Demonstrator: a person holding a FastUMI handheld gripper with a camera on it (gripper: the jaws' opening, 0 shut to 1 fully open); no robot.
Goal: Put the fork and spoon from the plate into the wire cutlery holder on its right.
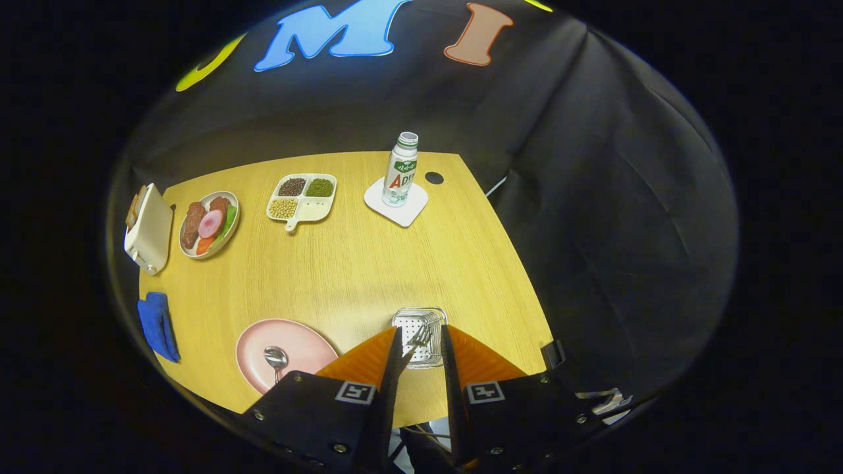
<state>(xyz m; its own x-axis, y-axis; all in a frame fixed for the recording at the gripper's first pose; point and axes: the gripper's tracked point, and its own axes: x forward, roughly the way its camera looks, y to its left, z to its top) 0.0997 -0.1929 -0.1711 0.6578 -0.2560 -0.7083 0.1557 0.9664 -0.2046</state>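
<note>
My gripper (420, 331) hovers high above the wooden table, shut on a metal fork (417, 340). The fork's tines poke out between the fingertips and point away from me. Directly under the tines, just ahead of the fingers, stands the wire cutlery holder (421, 320), seen from above with its perforated bottom showing. To the holder's left lies a pink plate (303, 342), partly hidden behind one of my fingers (369, 359). A metal spoon (275, 359) rests on the plate, bowl pointing away from me.
Across the far side of the table (355, 263) sit a toaster (148, 227), a plate of food (209, 224), a divided tray of beans (301, 196) and a bottle (402, 170) on a white coaster. A blue cloth (158, 326) lies left of the pink plate. The table's right edge runs close to the holder.
</note>
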